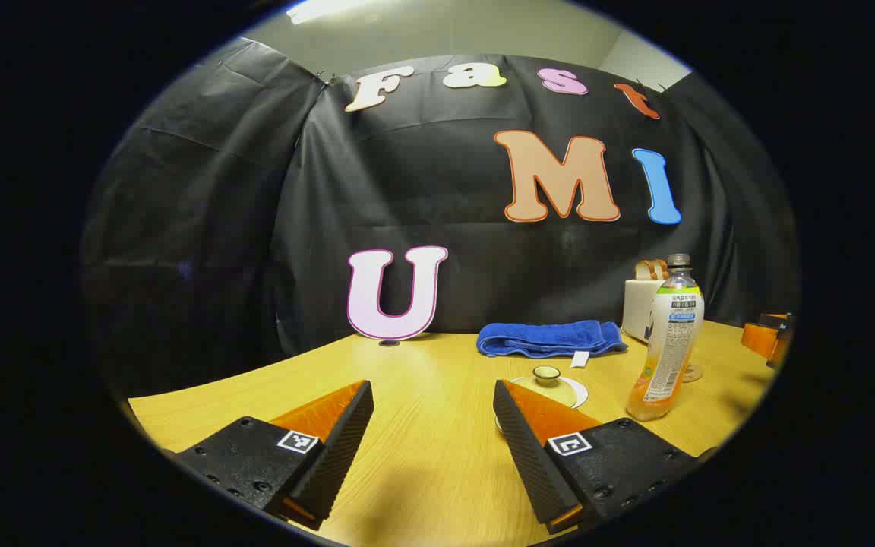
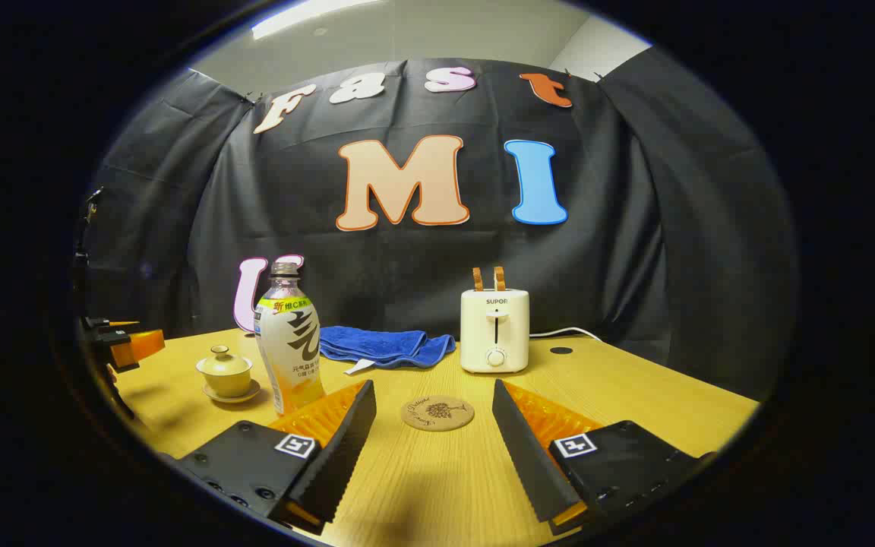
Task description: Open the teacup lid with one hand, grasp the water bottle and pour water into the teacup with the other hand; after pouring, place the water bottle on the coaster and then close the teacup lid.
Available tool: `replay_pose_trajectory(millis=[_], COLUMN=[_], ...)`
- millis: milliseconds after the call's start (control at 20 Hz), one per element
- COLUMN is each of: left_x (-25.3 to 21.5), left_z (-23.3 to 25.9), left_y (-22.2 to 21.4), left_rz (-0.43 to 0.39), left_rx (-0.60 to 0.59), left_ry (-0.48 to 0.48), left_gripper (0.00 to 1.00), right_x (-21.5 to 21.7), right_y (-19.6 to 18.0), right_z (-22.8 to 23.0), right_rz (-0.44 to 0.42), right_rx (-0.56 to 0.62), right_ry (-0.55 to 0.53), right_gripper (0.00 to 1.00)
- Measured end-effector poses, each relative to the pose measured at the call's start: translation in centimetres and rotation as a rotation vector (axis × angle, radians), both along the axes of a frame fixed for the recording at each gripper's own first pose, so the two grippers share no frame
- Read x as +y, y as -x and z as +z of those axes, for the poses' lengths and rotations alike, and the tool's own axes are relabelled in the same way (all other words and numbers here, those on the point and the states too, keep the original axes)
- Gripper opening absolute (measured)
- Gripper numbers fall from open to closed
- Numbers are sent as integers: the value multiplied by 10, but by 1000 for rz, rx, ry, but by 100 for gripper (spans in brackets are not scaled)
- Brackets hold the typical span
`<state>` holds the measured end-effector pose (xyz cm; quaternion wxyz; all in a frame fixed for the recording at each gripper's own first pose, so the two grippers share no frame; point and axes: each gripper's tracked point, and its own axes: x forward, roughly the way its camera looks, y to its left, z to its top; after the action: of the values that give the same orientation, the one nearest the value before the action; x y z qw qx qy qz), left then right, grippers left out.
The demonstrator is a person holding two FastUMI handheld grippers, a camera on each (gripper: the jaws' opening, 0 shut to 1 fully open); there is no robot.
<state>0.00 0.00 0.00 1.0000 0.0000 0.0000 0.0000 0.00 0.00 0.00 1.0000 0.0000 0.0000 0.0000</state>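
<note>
A pale lidded teacup stands on its saucer left of the water bottle, which is upright and holds orange drink at its base. A round cork coaster lies on the table just ahead of my right gripper, which is open and holds nothing. In the left gripper view the teacup, lid on, sits just beyond the right finger, which hides part of it. The bottle stands to its right. My left gripper is open over bare table.
A folded blue towel lies by the back wall. A white toaster with bread in its slots stands right of it, its cord trailing right. The wooden table curves away at both sides.
</note>
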Motion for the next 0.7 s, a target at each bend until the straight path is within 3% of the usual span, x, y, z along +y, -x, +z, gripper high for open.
replay_pose_trajectory(millis=[700], left_x=[1], left_z=[-1], left_y=[0], left_rz=[-1], left_rx=[0], left_ry=[0], left_gripper=[93], right_x=[1], right_y=[1], right_z=[0], right_rz=[0], right_rx=[0], right_ry=[1], right_gripper=[97])
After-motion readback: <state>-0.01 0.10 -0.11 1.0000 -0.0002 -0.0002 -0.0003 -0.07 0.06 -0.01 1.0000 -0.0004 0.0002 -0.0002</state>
